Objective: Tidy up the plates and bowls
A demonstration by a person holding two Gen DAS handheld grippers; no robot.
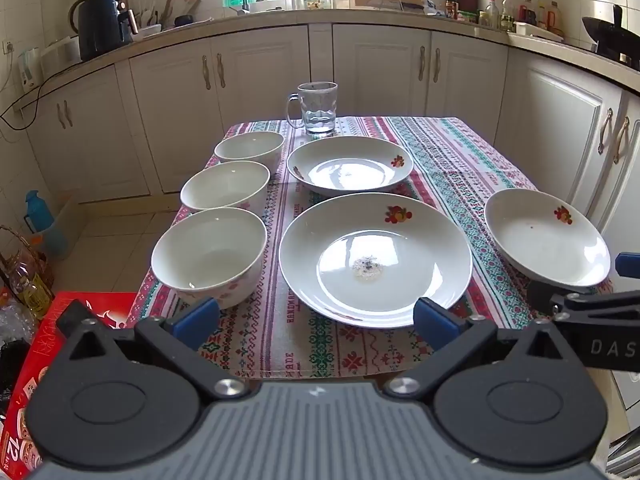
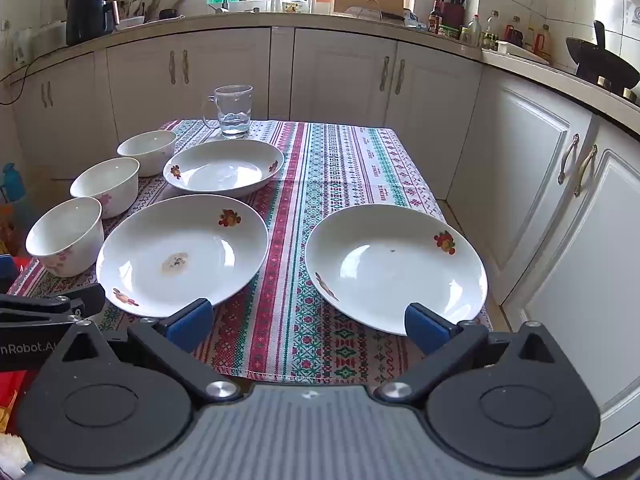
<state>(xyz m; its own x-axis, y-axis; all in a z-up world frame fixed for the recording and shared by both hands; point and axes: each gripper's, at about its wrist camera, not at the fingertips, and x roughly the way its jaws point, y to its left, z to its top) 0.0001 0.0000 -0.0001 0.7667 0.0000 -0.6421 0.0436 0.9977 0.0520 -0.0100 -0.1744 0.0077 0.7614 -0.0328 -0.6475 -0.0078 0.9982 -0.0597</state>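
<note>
Left gripper (image 1: 316,320), right gripper (image 2: 310,324): fingers spread wide, holding nothing; three bowls (image 1: 210,254), three plates (image 1: 376,258) on table

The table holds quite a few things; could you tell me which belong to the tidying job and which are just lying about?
Job:
three bowls: near bowl, middle bowl, far bowl
three plates: near plate, far plate, right plate

Lying about:
glass mug
tablecloth
red box

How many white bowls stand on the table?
3, in a row along the table's left edge: near bowl, middle bowl, far bowl beside the far plate. None seems hidden.
</note>
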